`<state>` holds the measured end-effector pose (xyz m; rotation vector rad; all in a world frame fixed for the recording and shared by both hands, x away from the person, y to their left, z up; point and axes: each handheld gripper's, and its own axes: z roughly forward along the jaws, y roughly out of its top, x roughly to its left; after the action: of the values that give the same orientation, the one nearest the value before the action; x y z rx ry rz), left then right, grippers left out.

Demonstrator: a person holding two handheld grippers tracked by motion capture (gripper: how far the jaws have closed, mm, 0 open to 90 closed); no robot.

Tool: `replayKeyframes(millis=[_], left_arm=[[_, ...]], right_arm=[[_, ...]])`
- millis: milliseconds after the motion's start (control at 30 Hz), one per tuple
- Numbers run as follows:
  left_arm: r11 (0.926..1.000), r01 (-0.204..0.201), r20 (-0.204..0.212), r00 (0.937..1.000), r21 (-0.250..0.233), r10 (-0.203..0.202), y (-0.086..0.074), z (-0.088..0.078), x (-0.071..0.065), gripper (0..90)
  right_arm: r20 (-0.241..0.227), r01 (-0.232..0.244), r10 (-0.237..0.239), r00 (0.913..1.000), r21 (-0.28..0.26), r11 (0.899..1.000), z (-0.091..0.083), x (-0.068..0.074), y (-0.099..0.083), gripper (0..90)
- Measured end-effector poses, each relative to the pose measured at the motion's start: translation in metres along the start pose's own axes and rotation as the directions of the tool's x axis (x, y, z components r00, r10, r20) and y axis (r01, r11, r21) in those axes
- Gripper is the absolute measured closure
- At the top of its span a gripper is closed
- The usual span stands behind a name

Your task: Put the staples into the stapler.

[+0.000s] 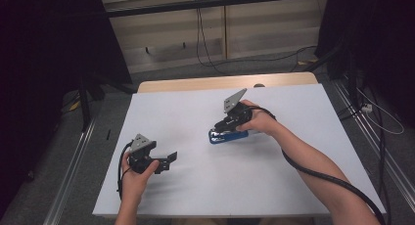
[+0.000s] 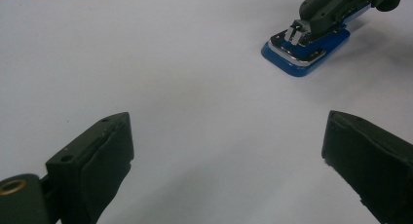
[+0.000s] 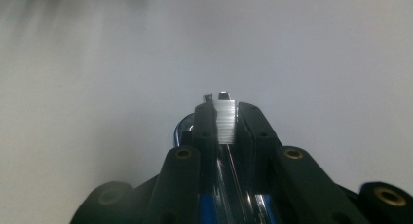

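Right gripper [image 1: 226,125] is lowered near mid-counter [image 1: 293,161], its fingers [image 3: 204,129] closed on a narrow silver bar of a blue stapler [image 1: 228,136]. The stapler's base rests flat on the white surface. Left gripper [image 1: 166,161] is held low at the near left, well apart from the stapler, its fingers [image 2: 92,170] spread wide around nothing.
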<state>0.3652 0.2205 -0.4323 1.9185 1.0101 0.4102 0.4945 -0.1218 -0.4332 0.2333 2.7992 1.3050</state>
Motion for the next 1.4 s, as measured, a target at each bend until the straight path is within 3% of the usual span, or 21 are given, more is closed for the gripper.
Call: replayKeyframes(millis=[1400], left_arm=[[1.0000,-0.001,-0.012,0.9999,0.002,0.001,-0.0002,-0.0010,0.0007,5.1]], right_arm=[[-0.020,0.031,-0.031,0.9993,-0.004,1.000,-0.0005,-0.0036,-0.0006,79.1]])
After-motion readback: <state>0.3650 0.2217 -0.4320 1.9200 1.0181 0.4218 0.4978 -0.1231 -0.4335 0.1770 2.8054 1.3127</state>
